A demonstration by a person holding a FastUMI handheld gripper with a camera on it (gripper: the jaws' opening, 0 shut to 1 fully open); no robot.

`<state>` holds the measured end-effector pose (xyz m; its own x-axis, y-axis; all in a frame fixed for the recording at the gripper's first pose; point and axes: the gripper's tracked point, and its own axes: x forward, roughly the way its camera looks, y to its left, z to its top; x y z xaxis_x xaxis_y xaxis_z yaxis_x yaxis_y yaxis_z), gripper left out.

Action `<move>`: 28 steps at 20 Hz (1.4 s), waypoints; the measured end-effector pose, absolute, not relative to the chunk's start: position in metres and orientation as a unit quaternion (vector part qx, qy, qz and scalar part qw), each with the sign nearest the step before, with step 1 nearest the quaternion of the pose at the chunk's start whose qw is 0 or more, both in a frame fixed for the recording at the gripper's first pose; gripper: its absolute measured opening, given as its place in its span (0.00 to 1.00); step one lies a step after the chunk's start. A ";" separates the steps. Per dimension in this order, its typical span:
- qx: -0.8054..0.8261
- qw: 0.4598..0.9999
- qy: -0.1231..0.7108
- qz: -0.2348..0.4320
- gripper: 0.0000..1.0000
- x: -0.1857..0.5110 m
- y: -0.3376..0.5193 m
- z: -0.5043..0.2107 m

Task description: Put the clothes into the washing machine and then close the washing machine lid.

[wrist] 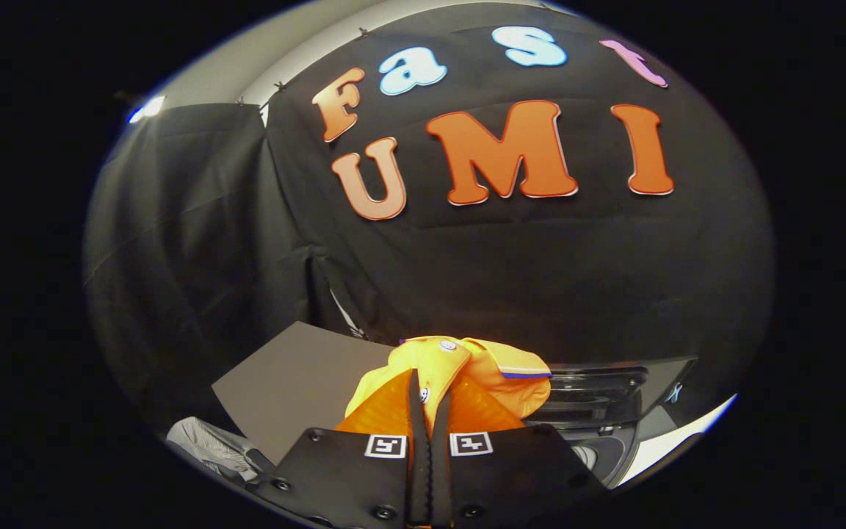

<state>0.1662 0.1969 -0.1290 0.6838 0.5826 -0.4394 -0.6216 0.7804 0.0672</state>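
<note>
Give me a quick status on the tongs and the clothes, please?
Tongs shut on orange garment, held up off the surface. Washing machine just beyond and beside them, dark lid raised. Nothing blocking between garment and machine.

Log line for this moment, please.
gripper: shut on shirt | shirt: lifted, by washer | lid: cannot tell

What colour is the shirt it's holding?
Bright orange-yellow polo shirt with a blue-edged collar, seen in the gripper view.

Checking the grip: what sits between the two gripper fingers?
In the gripper view, a fold of the orange garment is pinched between the gripper fingers, nothing else; the washing machine lies beyond.
</note>
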 end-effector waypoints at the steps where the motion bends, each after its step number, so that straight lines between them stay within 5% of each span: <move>1: -0.040 0.920 0.224 0.318 0.08 0.170 0.185 -0.131; 11: -0.040 0.936 0.227 0.267 0.08 0.176 0.102 -0.162; 28: -0.074 0.913 0.329 0.229 0.08 0.191 0.038 -0.319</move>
